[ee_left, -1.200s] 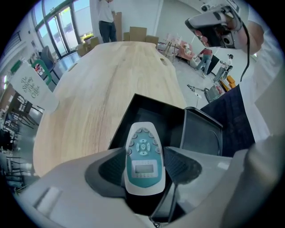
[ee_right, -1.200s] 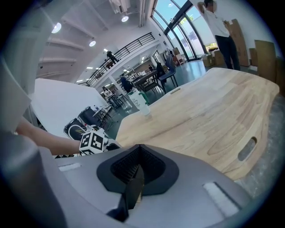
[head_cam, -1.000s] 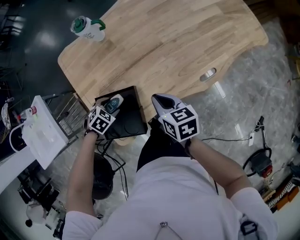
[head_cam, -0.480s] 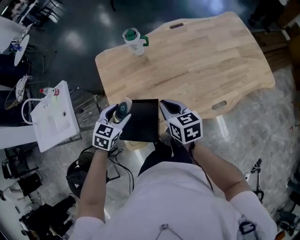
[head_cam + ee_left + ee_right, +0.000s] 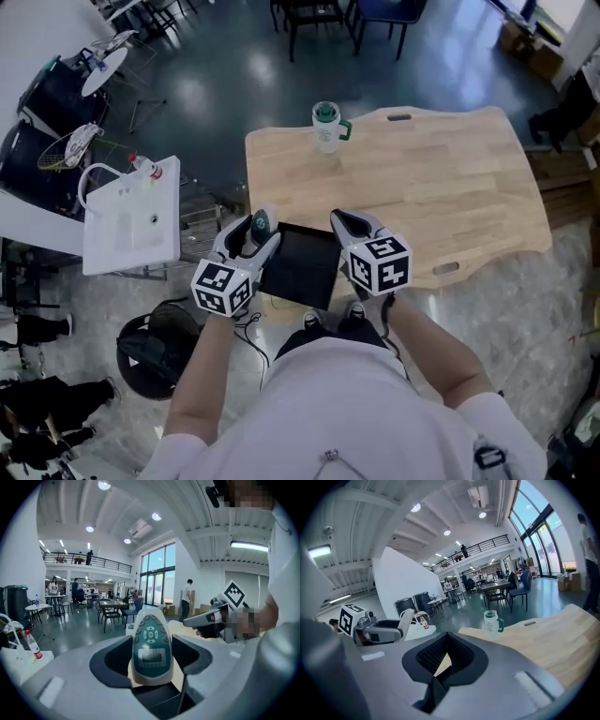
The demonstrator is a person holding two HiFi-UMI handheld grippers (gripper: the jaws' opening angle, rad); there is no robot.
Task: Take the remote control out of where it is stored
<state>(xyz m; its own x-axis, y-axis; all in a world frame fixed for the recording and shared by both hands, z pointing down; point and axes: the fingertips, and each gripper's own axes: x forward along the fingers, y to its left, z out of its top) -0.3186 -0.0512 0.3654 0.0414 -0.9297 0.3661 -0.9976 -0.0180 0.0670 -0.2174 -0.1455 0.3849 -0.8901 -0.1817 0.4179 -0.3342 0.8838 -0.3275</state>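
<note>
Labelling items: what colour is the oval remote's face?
The oval remote control is teal, white-edged; left gripper view.

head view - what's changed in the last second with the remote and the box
The left gripper, shut on the remote control, has shifted off the black box to its left side; the camera also tilted up. Unchanged: that grip, the right gripper at the box's right wall, the box at the table's near edge, the mug.

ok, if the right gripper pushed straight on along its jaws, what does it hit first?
Beyond the black box it grips, the right gripper probably meets bare table; the mug sits right of that line. Depth unclear.
</note>
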